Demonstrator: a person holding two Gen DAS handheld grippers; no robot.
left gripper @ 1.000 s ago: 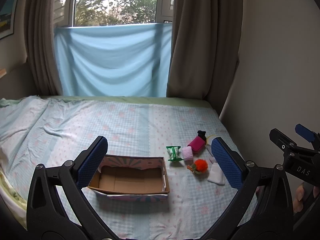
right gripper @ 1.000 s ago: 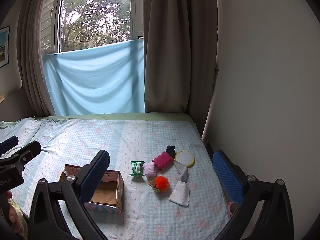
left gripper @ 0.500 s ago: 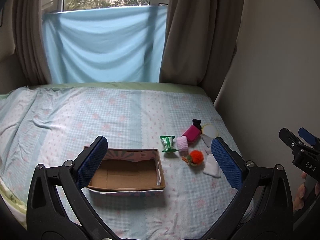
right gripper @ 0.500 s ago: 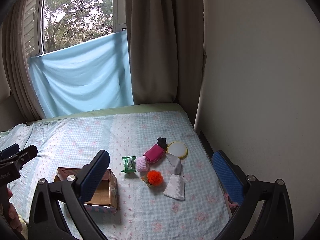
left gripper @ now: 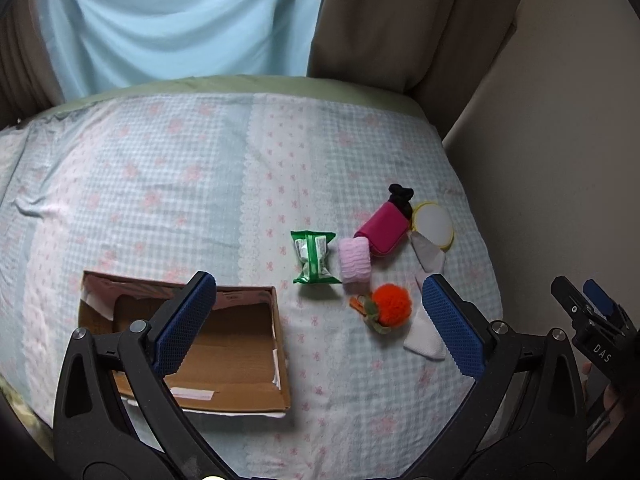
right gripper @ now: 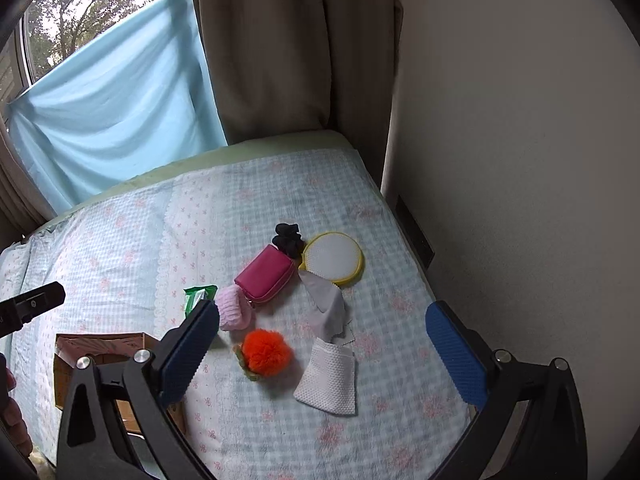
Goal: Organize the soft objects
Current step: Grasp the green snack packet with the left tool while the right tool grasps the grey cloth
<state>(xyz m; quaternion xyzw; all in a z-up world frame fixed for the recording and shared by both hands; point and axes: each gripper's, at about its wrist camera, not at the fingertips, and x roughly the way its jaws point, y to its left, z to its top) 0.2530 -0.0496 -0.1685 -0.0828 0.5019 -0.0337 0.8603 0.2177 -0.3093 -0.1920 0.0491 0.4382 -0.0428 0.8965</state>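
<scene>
Soft items lie in a cluster on the bed: a green wipes packet (left gripper: pixel 312 256), a pink rolled cloth (left gripper: pixel 353 260), a magenta pouch (left gripper: pixel 382 232), a black scrunchie (left gripper: pixel 400 194), a yellow-rimmed round pad (left gripper: pixel 434 224), a grey cloth (left gripper: pixel 428 254), an orange pompom (left gripper: pixel 392 304) and a white mesh pouch (right gripper: pixel 328 380). An open cardboard box (left gripper: pixel 232 360) sits left of them. My left gripper (left gripper: pixel 318 284) hovers between box and cluster, jaws wide but closing, nothing between them. My right gripper (right gripper: pixel 323 308) hangs open above the pompom (right gripper: pixel 266 350) and mesh pouch, empty.
The bed's checked cover (left gripper: pixel 160 184) stretches bare to the left and back. A wall (right gripper: pixel 520 160) runs close along the bed's right edge. Brown curtains (left gripper: pixel 400 20) and a blue sheet (left gripper: pixel 180 12) hang behind the bed.
Both grippers have dropped toward the bed and tilted downward. The box and the soft items now look larger and closer; nothing on the bed has moved.
</scene>
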